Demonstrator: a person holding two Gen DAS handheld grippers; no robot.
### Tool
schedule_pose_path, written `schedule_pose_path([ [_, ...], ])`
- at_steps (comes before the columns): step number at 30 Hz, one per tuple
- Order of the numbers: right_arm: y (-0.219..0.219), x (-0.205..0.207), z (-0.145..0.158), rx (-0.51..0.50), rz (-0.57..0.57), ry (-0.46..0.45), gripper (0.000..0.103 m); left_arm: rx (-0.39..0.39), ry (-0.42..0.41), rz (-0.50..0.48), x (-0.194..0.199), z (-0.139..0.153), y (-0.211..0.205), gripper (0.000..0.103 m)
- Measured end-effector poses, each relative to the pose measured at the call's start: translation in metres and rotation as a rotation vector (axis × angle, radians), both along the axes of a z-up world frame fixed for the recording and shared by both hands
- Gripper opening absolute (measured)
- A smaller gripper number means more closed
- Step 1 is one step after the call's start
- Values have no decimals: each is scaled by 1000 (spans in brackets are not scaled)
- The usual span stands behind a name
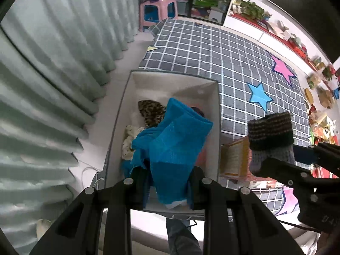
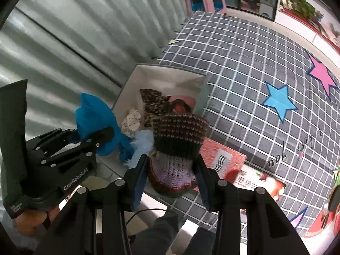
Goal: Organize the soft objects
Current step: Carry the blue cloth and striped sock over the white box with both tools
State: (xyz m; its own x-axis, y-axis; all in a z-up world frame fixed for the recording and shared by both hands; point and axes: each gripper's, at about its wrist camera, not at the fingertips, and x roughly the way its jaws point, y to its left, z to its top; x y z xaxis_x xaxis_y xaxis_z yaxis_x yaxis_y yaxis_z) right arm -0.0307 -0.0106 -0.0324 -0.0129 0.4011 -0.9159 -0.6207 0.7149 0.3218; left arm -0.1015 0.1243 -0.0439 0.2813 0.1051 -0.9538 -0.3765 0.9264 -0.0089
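Note:
My left gripper (image 1: 167, 182) is shut on a bright blue cloth (image 1: 174, 142) and holds it over the white storage box (image 1: 127, 97); it also shows in the right wrist view (image 2: 99, 136) with the blue cloth (image 2: 93, 114). My right gripper (image 2: 170, 170) is shut on a striped knitted sock (image 2: 178, 140), held above the box's near right side; the sock also shows in the left wrist view (image 1: 269, 131). Inside the box (image 2: 136, 76) lie a leopard-print cloth (image 2: 155, 104), a spotted white cloth (image 2: 131, 123), a light blue fluffy item (image 2: 142, 144) and a pink-red item (image 2: 180, 104).
The box sits at the corner of a bed with a grey checked cover (image 1: 212, 53) bearing coloured stars. A red printed carton (image 2: 223, 157) lies right of the box. Grey-green curtains (image 1: 42, 74) hang on the left. A pink stool (image 1: 157, 10) stands beyond the bed.

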Motion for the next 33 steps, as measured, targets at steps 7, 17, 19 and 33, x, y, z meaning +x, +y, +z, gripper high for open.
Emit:
schedule_pose_path([
  [7,26,-5,-4,-6,57,8,45,-10,21,52,-10,-10,18,29],
  [17,55,-9,-14,-19,107,27,45,-19,61,83,-14,-27,28,29],
  [19,60,-10,-16,-23,117,28,45,-22,68,85,-14,-30,29,29],
  [33,71,-5,-26,-48,119,51,45,-35,102,85,-9,-46,33,29],
])
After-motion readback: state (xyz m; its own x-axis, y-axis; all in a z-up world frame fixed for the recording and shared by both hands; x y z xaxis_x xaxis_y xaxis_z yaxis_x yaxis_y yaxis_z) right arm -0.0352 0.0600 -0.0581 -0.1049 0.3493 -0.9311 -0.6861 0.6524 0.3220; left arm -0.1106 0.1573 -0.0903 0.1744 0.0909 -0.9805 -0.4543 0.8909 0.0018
